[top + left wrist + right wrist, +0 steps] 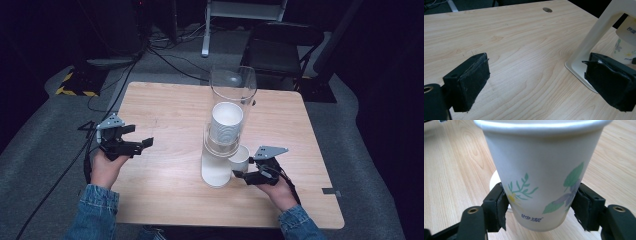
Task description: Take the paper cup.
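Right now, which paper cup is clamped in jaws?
The flower-printed paper cup beside the dispenser base, held upright by the right gripper. The others sit stacked in the clear tube.

The paper cup (541,172) in the middle of the frame is white, with green leaves, a yellow flower, a purple flower and small blue writing low down. The 2 pads (500,207) beside it are black. The table (454,175) is light brown wood with darker lines.
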Available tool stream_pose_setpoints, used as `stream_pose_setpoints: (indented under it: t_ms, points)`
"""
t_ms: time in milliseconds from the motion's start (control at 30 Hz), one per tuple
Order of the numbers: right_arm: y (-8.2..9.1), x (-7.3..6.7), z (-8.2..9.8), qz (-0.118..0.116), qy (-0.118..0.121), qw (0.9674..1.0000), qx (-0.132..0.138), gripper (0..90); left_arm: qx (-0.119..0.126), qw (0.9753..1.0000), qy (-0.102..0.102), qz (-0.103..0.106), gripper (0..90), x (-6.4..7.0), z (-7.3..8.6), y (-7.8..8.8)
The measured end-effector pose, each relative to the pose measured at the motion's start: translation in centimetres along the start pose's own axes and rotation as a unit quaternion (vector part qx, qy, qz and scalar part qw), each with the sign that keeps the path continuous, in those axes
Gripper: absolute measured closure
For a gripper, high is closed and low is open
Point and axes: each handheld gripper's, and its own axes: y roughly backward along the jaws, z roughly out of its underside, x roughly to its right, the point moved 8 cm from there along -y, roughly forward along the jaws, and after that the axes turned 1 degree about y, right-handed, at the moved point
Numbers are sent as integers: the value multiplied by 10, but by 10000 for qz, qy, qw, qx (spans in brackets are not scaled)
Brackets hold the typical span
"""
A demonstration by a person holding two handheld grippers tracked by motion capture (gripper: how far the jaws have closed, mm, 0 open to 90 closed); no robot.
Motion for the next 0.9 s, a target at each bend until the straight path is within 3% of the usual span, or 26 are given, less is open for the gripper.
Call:
stream_pose_setpoints:
  t_ms: [300,500,767,833,867,900]
  points:
    - [20,14,0,74,-145,9998,79,351,16,10000,33,-5,57,0,0,1]
    - [34,27,-6,368,-295,9983,343,350,-33,10000,18,-23,57,0,2,1]
    - [52,57,-10,971,-798,9899,663,348,1,9998,92,-154,58,-3,7,7]
    - [54,64,-10,1125,-881,9872,703,348,-7,9998,110,-194,57,-5,9,9]
    - [55,72,-9,1318,-1007,9831,778,348,-3,9997,121,-214,57,-6,10,10]
    - [55,72,-9,1318,-1007,9831,778,348,-10,9997,124,-228,57,-7,11,11]
